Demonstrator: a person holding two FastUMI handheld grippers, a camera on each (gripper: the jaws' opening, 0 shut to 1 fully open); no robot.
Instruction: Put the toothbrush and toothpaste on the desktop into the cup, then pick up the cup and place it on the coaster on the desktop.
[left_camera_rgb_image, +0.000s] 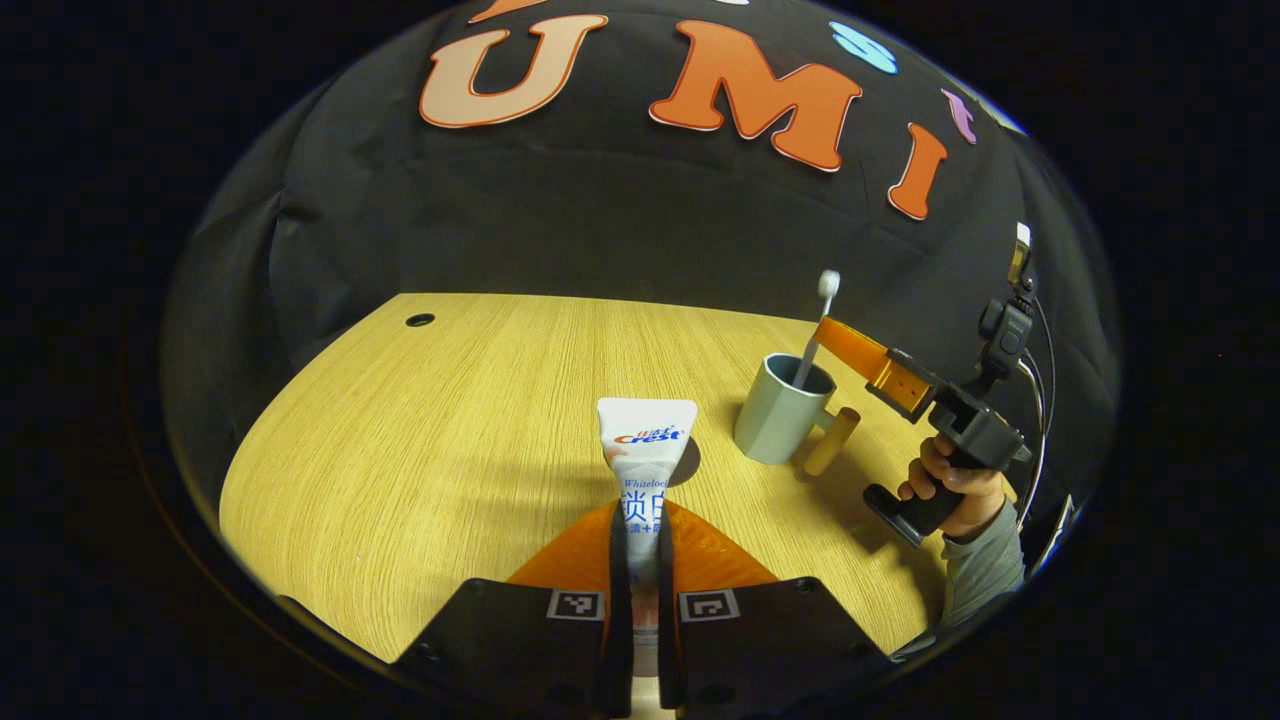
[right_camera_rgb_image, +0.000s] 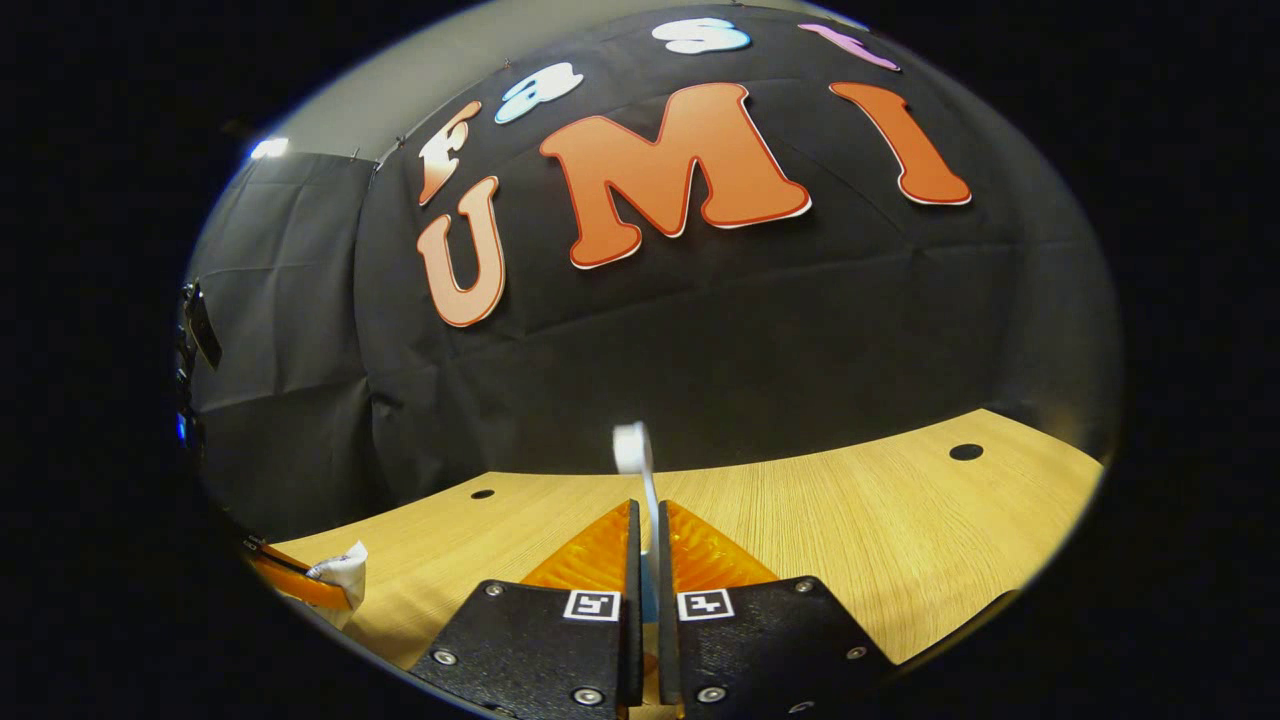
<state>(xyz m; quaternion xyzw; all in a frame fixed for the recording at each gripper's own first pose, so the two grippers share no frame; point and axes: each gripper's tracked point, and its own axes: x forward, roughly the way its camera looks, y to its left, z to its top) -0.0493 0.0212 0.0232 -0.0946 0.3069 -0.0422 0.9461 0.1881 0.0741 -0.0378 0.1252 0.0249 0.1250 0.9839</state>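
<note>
My left gripper (left_camera_rgb_image: 645, 515) is shut on a white toothpaste tube (left_camera_rgb_image: 645, 450), which sticks out forward above the wooden table (left_camera_rgb_image: 430, 450). A pale grey-green cup (left_camera_rgb_image: 778, 420) with a wooden handle (left_camera_rgb_image: 832, 440) stands to the right. A white toothbrush (left_camera_rgb_image: 818, 320) stands tilted in it, head up, lower end inside the cup. The right gripper (left_camera_rgb_image: 824, 336) grips the brush just above the rim. In the right gripper view the right gripper (right_camera_rgb_image: 645, 512) is shut on the toothbrush (right_camera_rgb_image: 634, 450). A dark round coaster (left_camera_rgb_image: 690, 466) lies mostly hidden behind the tube.
A hand (left_camera_rgb_image: 950, 485) in a grey sleeve holds the right gripper's handle at the table's right edge. The tabletop has small round holes (left_camera_rgb_image: 420, 320) near the back. In the right gripper view the left gripper (right_camera_rgb_image: 295, 585) with the tube's end (right_camera_rgb_image: 340, 572) shows at far left.
</note>
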